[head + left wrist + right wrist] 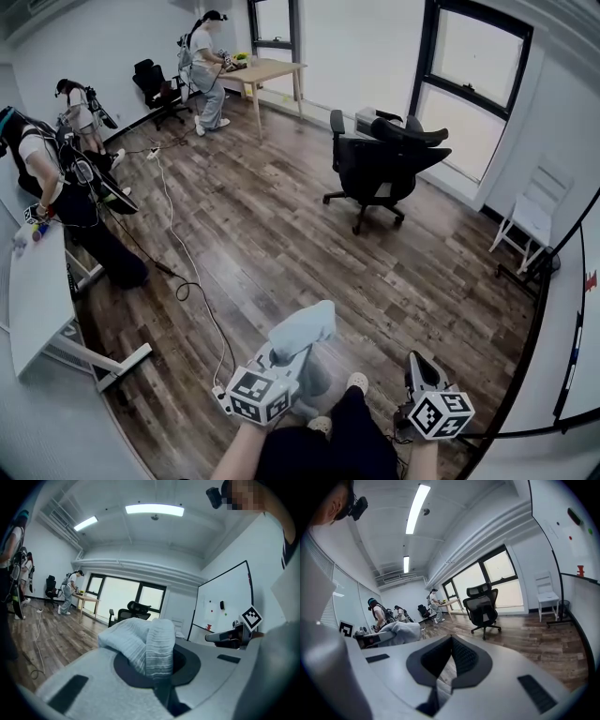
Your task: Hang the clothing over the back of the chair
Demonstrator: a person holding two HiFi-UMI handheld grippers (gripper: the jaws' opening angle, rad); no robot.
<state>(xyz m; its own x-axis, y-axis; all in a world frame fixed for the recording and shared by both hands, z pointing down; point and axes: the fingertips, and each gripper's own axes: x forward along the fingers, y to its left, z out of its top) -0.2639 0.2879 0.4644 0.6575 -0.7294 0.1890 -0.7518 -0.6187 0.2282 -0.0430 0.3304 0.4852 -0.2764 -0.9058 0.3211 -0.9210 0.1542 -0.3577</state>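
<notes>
Left hand-held gripper (292, 364) is clamping shut on the clothing (303, 330), a pale ribbed bundle bulging out above the jaws. It is bunched up, so the garment type is not reading. The cloth is covering the fingertips in head view.

Right hand-held gripper (453, 641) is showing its jaws together at the tips, with nothing between them. In head view its own body is blocking them.

Both are sitting near 6 o'clock in head view, forearms cut off by the frame edge.

Black office chair (380, 161) is standing at 1 o'clock on the wood floor (281, 234), well apart from the clothing. White chair (528, 217) at 3 o'clock is showing small, details hard to make out.
</notes>
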